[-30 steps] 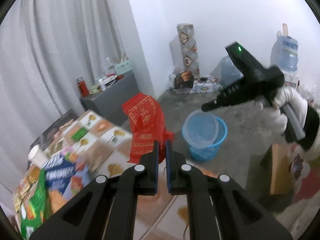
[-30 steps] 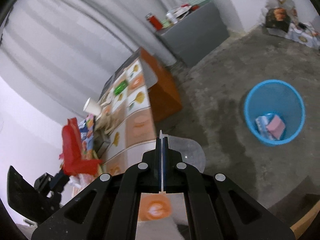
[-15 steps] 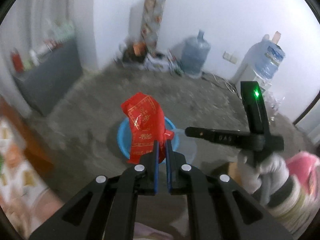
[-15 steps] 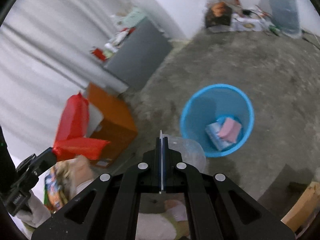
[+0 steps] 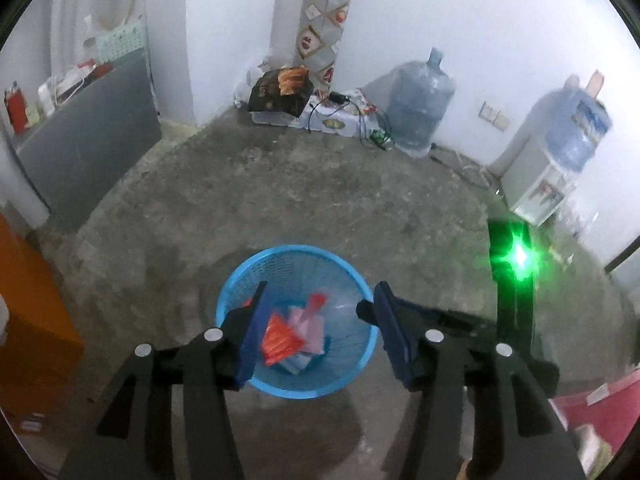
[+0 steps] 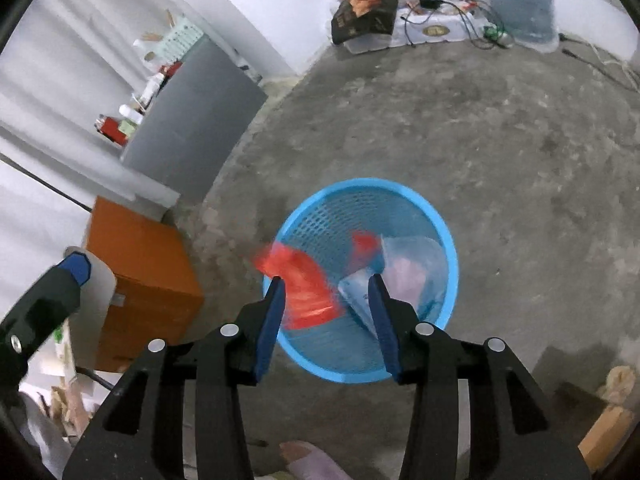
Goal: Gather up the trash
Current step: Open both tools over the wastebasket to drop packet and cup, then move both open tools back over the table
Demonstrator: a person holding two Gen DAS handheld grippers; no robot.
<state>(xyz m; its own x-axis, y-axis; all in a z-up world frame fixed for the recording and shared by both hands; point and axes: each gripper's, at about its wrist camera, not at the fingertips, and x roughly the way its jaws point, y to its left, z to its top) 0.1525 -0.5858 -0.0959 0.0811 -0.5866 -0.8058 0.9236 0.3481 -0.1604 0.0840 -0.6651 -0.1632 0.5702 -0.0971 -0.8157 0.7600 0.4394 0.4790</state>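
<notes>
Both sets of jaws stand spread wide with nothing between the pads. Going from the left: the left gripper (image 5: pixel 316 328) hangs above the blue mesh basket (image 5: pixel 362 376), which sits on the bare concrete floor (image 5: pixel 280 200). Inside the basket lies the red plastic bag (image 5: pixel 280 340), crumpled against a pinkish packet (image 5: pixel 310 326) and a clear plastic lid (image 6: pixel 416 264) (the lid reads best from the right wrist camera). From the right wrist view the red bag (image 6: pixel 308 288) is motion-blurred and part of it shows over the basket's near rim, so whether it has fully settled cannot be told.

Further right, the right gripper (image 6: pixel 326 316) is likewise above the basket (image 6: pixel 450 248), fingers parted, empty. In the left wrist view its black body with a glowing green light (image 5: pixel 518 258) stands just beside the left gripper's right finger.

Around them: an orange box (image 6: pixel 140 264) left of the basket, a grey cabinet (image 5: pixel 88 144) with small items on top against the wall, a large water bottle (image 5: pixel 420 104) on the floor, and a water dispenser (image 5: pixel 560 160) at far right.
</notes>
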